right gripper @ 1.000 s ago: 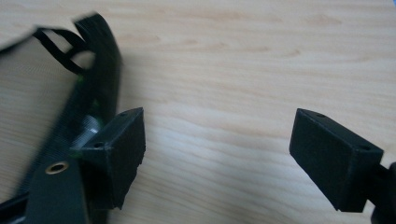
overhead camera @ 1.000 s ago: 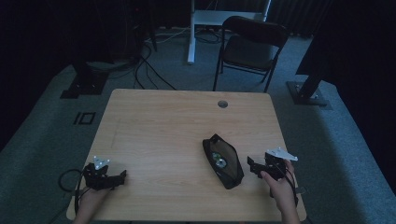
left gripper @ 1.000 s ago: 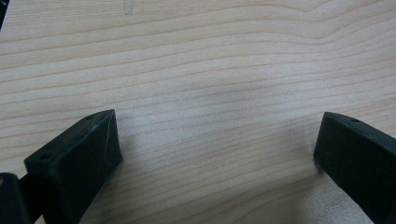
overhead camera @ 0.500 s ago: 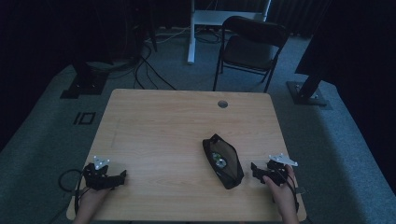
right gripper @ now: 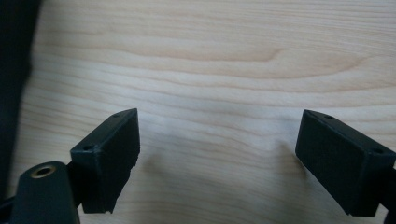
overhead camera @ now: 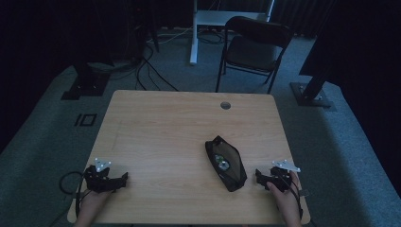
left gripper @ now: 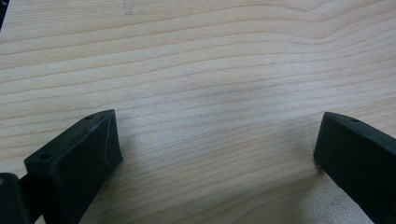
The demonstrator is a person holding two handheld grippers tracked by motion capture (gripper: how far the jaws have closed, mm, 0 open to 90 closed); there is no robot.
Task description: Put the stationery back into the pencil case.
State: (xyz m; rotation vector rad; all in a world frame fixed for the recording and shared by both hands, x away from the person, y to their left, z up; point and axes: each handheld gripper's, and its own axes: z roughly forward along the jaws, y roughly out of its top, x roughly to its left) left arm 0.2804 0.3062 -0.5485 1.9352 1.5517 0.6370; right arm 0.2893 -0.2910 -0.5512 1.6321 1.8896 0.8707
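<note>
No text, label, brand, number or sign can be read anywhere; between and beyond the jaws, bare wood grain alone is seen, and whatever is printed elsewhere is rendered too dark and small.

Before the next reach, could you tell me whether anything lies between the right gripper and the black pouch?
Nothing visible does. The right gripper, jaws open and empty, sits just right of the black pouch, with only bare table between them.
</note>
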